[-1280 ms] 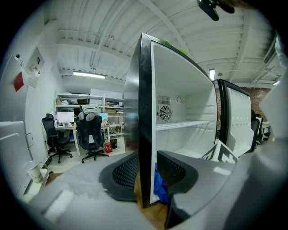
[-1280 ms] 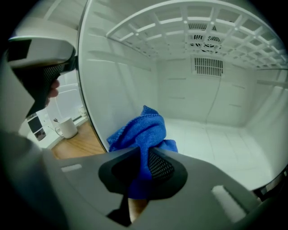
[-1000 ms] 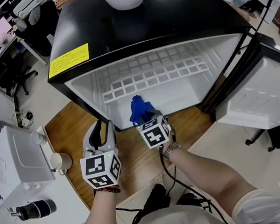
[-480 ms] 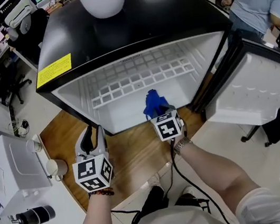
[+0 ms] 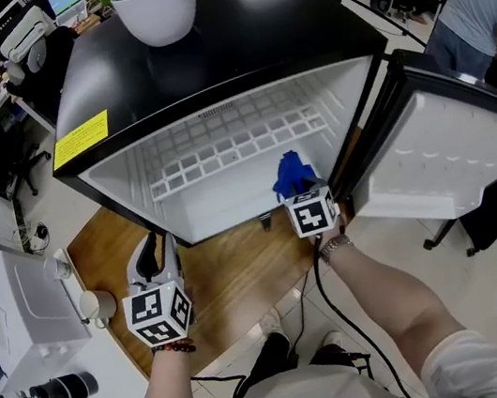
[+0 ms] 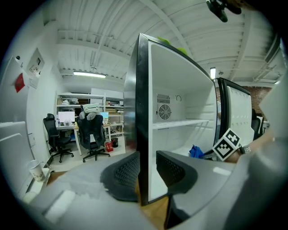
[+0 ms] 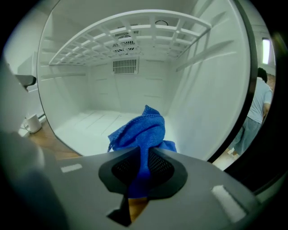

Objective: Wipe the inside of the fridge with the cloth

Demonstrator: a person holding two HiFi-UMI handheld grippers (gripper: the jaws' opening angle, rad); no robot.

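The black fridge [image 5: 203, 49] stands open, its white inside [image 7: 90, 123] bare under a wire shelf [image 5: 233, 139]. My right gripper [image 5: 299, 192] is at the lower right of the opening, shut on a bunched blue cloth [image 5: 292, 172]. In the right gripper view the cloth [image 7: 144, 128] sticks out beyond the gripper [image 7: 143, 167] above the fridge floor. My left gripper [image 5: 150, 247] hangs outside, by the fridge's left front corner. Its jaws [image 6: 147, 173] are closing with nothing between them. The fridge's side edge [image 6: 143, 112] shows past the gap.
The fridge door [image 5: 441, 159] swings open to the right. A white plant pot [image 5: 158, 9] sits on the fridge top. At left are a white machine [image 5: 20, 310] and a cup [image 5: 96, 306]. Office chairs [image 6: 92, 134] stand behind; a person [image 5: 480, 0] is far right.
My right gripper has carried the cloth rightward along the fridge opening toward the door side. The left gripper has drifted slightly left and lower.
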